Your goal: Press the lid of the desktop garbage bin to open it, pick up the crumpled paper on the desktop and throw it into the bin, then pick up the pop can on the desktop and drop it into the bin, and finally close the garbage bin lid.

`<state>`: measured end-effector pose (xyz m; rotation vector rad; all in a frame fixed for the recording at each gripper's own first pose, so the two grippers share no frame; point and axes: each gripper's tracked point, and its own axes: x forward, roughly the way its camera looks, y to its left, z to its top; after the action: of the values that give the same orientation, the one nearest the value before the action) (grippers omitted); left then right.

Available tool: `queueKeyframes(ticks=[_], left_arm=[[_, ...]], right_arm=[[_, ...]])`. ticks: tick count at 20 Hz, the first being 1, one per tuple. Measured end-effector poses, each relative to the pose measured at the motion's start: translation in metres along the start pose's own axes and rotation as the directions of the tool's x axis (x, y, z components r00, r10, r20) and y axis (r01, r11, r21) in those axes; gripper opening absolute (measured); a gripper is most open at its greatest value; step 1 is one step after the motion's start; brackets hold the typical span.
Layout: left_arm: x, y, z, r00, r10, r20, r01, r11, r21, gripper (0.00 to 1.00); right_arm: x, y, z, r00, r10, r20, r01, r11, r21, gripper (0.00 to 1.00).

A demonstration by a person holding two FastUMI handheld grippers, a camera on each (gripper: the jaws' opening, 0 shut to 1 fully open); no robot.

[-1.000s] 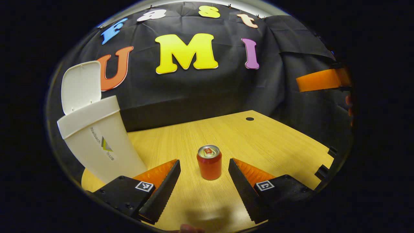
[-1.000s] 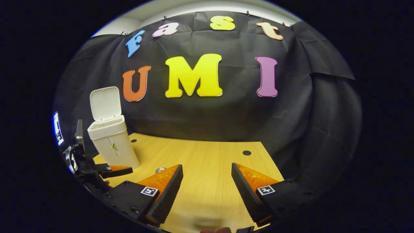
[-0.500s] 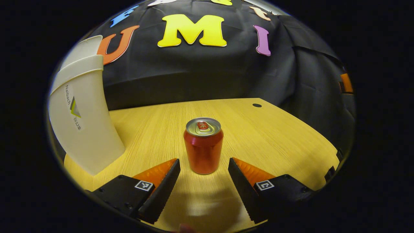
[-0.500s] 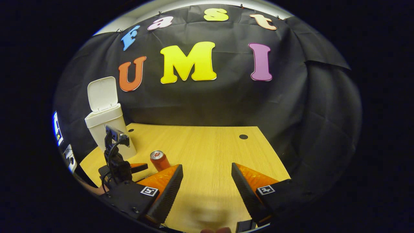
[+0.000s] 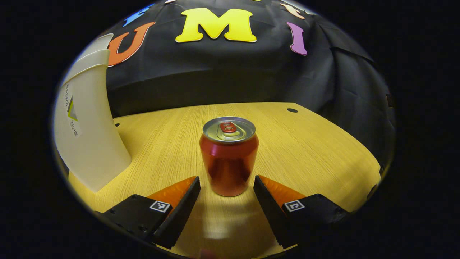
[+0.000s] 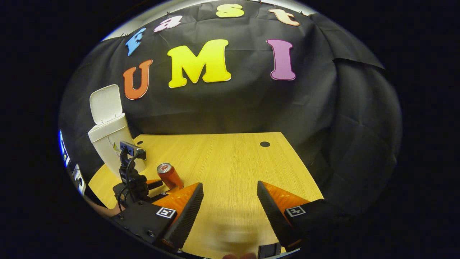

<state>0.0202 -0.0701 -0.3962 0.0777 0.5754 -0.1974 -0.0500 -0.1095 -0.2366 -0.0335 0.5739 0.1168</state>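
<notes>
While the bin (image 6: 107,138) stood open, your left gripper (image 5: 226,181) was spread wide at the pop can (image 5: 229,155); next you needed to squeeze it.

you face a black cloth wall (image 6: 233,108), creased and draped, pale ceiling strip (image 6: 201,5) above it, light wood-grain desktop (image 6: 230,162) before you, round cable hole (image 6: 265,144) near its far right corner, soft glare low on the wood
</notes>
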Motion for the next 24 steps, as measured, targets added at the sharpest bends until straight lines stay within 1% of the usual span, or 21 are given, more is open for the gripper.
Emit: queueKeyframes(ticks=[7, 14, 15, 16, 18, 19, 20, 21, 24], left_arm=[[0.019, -0.007, 0.007, 1.0, -0.014, 0.0, 0.014, 0.999, 0.046, 0.99], [0.031, -0.004, 0.007, 0.999, -0.023, -0.044, 0.025, 0.999, 0.038, 0.98], [0.03, -0.003, 0.008, 0.999, -0.026, -0.04, 0.028, 0.999, 0.04, 0.95], [0.03, -0.002, 0.007, 0.999, -0.028, -0.043, 0.03, 0.999, 0.041, 0.88], [0.029, -0.002, 0.007, 0.998, -0.033, -0.047, 0.035, 0.999, 0.039, 0.87], [0.028, -0.002, 0.007, 0.998, -0.034, -0.047, 0.036, 0.999, 0.036, 0.93], [0.026, -0.002, 0.01, 0.998, -0.038, -0.041, 0.039, 0.999, 0.033, 0.86], [0.022, -0.003, 0.014, 0.999, -0.041, -0.036, 0.042, 0.999, 0.032, 0.86], [0.004, 0.001, 0.033, 0.999, -0.038, -0.012, 0.038, 0.998, 0.042, 0.86]], right_arm=[[0.013, 0.0, 0.002, 1.0, -0.002, -0.015, 0.002, 1.0, -0.009, 0.95], [0.021, 0.002, 0.006, 1.0, -0.004, -0.022, 0.004, 1.0, 0.009, 0.95], [0.021, 0.003, 0.008, 1.0, -0.001, -0.021, 0.002, 1.0, 0.014, 0.94], [0.021, 0.004, 0.008, 1.0, 0.0, -0.02, 0.0, 1.0, 0.018, 0.95], [0.021, 0.006, 0.009, 1.0, 0.0, -0.02, 0.0, 1.0, 0.014, 0.95], [0.019, 0.008, 0.011, 1.0, 0.002, -0.017, -0.001, 1.0, 0.013, 0.94], [0.019, 0.008, 0.012, 1.0, 0.002, -0.014, -0.002, 1.0, 0.013, 0.93], [0.018, 0.009, 0.015, 1.0, 0.001, -0.01, -0.001, 1.0, 0.012, 0.95], [0.014, 0.017, 0.021, 1.0, 0.009, 0.007, -0.009, 1.0, 0.007, 0.94]])
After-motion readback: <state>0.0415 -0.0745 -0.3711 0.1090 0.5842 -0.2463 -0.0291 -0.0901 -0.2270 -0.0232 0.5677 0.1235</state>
